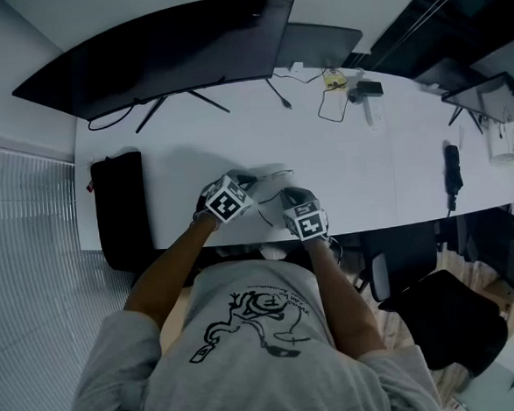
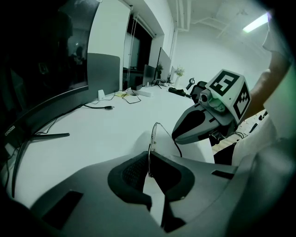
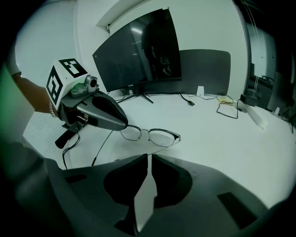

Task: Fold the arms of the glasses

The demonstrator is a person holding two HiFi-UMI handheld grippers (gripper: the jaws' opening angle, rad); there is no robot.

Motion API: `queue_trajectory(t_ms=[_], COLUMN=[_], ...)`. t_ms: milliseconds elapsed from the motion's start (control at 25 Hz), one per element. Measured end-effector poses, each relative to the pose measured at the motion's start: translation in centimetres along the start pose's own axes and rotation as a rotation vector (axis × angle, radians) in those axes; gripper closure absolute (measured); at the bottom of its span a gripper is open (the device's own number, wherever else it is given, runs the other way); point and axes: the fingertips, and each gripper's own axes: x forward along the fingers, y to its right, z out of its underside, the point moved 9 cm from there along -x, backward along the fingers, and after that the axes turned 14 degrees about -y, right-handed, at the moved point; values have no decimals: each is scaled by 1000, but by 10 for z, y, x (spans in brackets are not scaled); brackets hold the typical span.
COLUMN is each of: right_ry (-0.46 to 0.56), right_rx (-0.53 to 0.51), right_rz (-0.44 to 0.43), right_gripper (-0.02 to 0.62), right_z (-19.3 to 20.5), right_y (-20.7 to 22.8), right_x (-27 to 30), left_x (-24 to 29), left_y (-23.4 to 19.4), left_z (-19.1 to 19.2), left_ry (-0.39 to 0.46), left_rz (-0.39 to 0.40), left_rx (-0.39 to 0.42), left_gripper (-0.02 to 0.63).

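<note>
Thin metal-rimmed glasses (image 3: 150, 135) lie on the white desk (image 1: 369, 175) near its front edge, lenses facing away from me, both arms out. In the head view the glasses (image 1: 272, 175) show only as faint lines between the two grippers. My left gripper (image 2: 149, 162) is shut on the frame's left end, and the wire rim stands upright between its pads. From the right gripper view the left gripper (image 3: 124, 126) covers that end. My right gripper (image 3: 149, 156) is shut on the right arm, which runs from its hinge into the jaw tips. The left arm (image 3: 99, 152) trails toward me, free.
A wide curved monitor (image 1: 167, 53) stands at the back of the desk, with a grey panel behind it. A black pouch (image 1: 121, 210) lies at the left end. Cables and small devices (image 1: 333, 94) sit at the back right, and a dark office chair (image 1: 440, 310) stands to my right.
</note>
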Motion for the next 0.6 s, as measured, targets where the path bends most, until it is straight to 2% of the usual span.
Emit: queue_trajectory(t_ms=[600], right_ry=[-5], right_rx=[17], right_rz=[-13], right_gripper=[560], right_z=[3], right_y=[-4], right_x=[1], left_x=[-1], left_y=[17], left_z=[-3], left_ry=[9], left_rz=[27], left_rx=[37], left_gripper=[574])
